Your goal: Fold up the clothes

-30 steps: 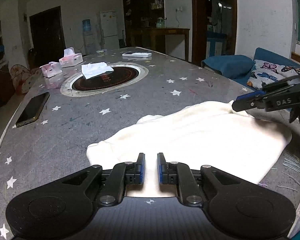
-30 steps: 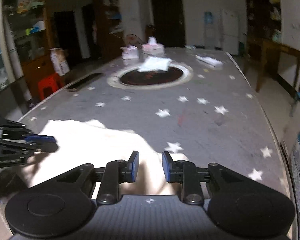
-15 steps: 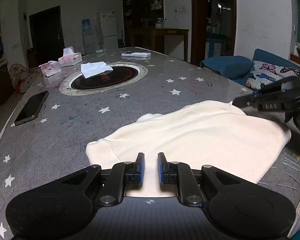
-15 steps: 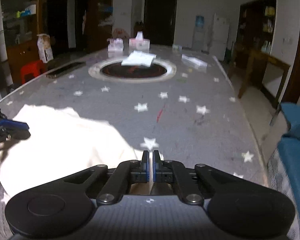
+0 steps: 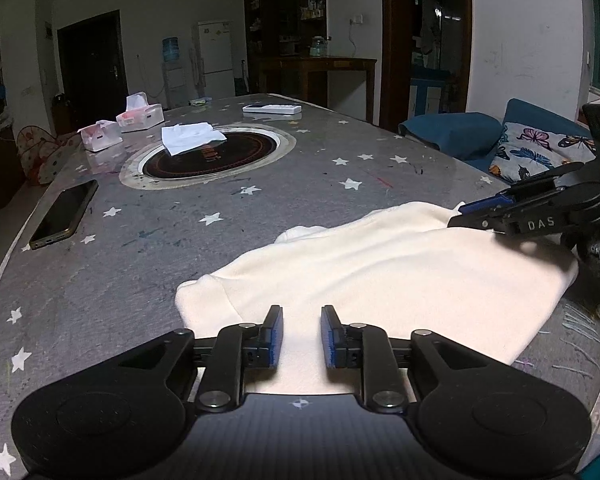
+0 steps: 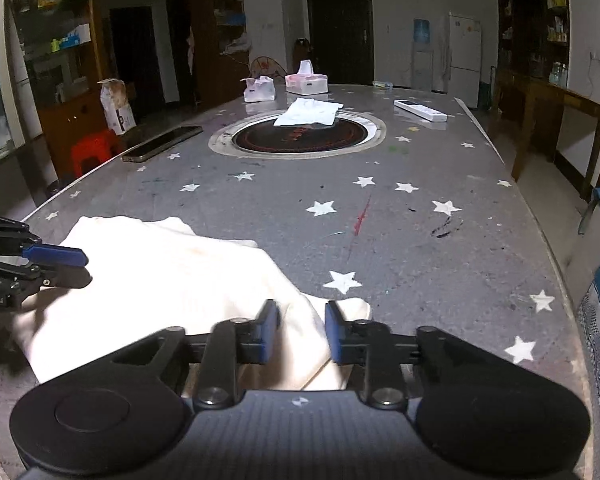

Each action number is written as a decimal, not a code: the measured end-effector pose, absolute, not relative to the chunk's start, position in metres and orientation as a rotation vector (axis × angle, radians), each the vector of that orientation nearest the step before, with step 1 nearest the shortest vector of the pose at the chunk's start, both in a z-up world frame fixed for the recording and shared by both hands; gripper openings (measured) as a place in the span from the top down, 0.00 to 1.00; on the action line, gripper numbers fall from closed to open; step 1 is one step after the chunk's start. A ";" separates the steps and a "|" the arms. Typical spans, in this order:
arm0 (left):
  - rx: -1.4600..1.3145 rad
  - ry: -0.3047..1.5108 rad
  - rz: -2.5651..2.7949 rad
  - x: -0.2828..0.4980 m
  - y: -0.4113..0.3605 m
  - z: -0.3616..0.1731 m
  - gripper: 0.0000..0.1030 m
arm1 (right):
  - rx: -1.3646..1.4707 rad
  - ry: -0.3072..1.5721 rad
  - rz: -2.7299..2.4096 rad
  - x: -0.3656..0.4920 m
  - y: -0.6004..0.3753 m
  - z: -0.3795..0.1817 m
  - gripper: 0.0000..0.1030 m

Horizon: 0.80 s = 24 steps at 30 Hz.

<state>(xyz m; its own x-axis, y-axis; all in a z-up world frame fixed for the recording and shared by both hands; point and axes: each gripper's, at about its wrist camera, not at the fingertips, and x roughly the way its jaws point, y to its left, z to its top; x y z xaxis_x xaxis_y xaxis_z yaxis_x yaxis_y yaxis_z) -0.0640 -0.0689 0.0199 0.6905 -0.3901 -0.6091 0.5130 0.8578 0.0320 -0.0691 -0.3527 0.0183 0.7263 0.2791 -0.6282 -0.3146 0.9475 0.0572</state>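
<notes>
Left wrist view: left claw [image 5: 301, 336] and right claw [image 6: 301, 330] tilt down over cream garment [image 5: 380, 272], both spreading.

Both views are taken low and close from the tabletop's [image 5: 260, 216] near edge, facing its far end; the cream garment [image 5: 380, 264] is shared.

Your garment [image 5: 384, 268] lies on the near end of the table [image 5: 112, 280], with the left gripper [image 5: 301, 336] over its near-left edge and the right gripper [image 6: 301, 330] over its right edge. Beyond it, at mid-table, a cloth [image 5: 190, 138] rests on the inset round plate [image 5: 212, 156]. The phone [image 5: 65, 214] lies along the table's left edge, two tissue boxes [image 5: 140, 117] stand behind the plate, and a remote [image 5: 272, 109] lies at the far end.
</notes>
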 end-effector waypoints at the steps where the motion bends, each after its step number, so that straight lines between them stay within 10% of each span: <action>1: 0.207 0.632 -0.509 -0.064 -0.067 0.020 0.75 | -0.072 0.684 0.319 -0.069 -0.351 0.019 0.90; 24: 0.133 0.690 -0.437 -0.017 -0.056 0.023 0.73 | -0.089 0.715 0.395 -0.029 -0.310 0.024 0.76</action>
<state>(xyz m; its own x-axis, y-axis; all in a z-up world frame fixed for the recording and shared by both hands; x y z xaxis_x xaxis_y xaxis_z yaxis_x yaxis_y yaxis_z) -0.0169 -0.0564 0.0230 0.6853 -0.3452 -0.6413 0.4316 0.9017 -0.0242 -0.0292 -0.3098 0.0236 0.6845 0.3222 -0.6539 -0.3823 0.9225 0.0543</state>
